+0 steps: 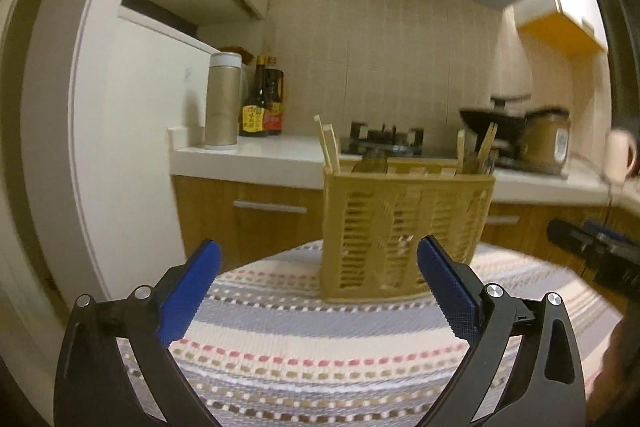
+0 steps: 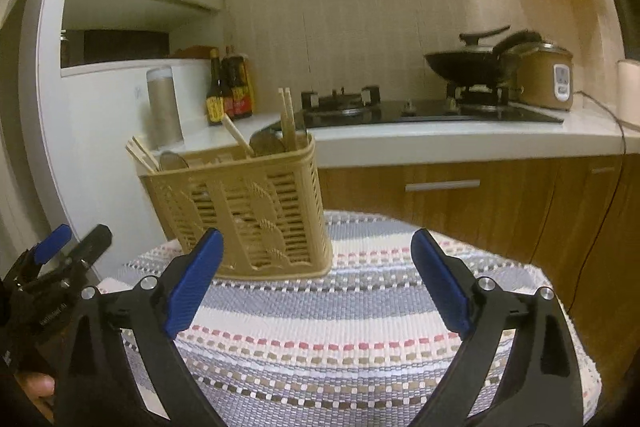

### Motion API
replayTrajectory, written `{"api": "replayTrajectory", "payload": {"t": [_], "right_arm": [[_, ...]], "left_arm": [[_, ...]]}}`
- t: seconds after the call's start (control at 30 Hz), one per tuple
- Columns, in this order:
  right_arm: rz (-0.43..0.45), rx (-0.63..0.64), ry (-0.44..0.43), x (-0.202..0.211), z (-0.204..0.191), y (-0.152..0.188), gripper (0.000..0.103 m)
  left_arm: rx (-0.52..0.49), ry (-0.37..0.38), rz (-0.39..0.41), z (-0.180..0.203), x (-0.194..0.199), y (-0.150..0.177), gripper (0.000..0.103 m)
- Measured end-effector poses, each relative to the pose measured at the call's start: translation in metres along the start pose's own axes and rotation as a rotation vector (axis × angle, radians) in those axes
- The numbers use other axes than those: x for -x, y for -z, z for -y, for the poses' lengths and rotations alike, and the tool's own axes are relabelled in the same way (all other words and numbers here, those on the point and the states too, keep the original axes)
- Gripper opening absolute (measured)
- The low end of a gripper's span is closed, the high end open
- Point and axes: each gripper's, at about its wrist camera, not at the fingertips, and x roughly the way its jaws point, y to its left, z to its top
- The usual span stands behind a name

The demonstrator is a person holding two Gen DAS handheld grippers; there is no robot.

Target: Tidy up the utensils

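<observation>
The left gripper (image 1: pixel 318 259) hangs released over the striped cloth (image 1: pixel 320 355), its blue pads wide apart with nothing between them. The right gripper (image 2: pixel 316 251) is likewise spread open and empty above the same cloth (image 2: pixel 340 347). The beige slatted basket (image 1: pixel 404 231) stands upright on the far part of the cloth, ahead of both grippers and touched by neither; in the right view the basket (image 2: pixel 248 215) sits ahead and to the left, partly behind the left pad. Chopsticks (image 1: pixel 328 147) stick up from one end of the basket, and more sticks (image 1: pixel 486 147) rise from the other end. The right view shows chopsticks (image 2: pixel 287 121) upright at the basket's near end, a spoon bowl (image 2: pixel 267 145) beside them, and another (image 2: pixel 173 161) further along. Behind, on the counter (image 2: pixel 460 137), stand a wok (image 2: pixel 464 65), a rice cooker (image 2: pixel 546 77), sauce bottles (image 2: pixel 230 87) and a flask (image 1: pixel 222 101).
</observation>
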Motion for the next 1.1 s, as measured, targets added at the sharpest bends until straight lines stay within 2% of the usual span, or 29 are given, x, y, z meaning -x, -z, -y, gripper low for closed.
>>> {"api": "replayTrajectory", "payload": {"t": [0.1,0.4,0.57,1.1], "right_arm": [[0.001,0.011,0.0,-0.001,-0.001,0.002,0.09],[0.011,0.107,0.029,0.003,-0.022,0.008,0.092],[-0.022,0.078,0.042,-0.003,-0.015,0.009,0.092],[-0.036,0.077,0.048,-0.005,-0.015,0.009,0.092]], "left_arm": [[-0.007,0.0,-0.043,0.0,-0.007,0.002,0.095],[-0.018,-0.007,-0.037,0.0,-0.004,0.004,0.095],[-0.001,0.001,-0.052,-0.002,-0.006,0.004,0.095],[0.019,0.003,-0.089,-0.005,-0.011,0.006,0.095]]}}
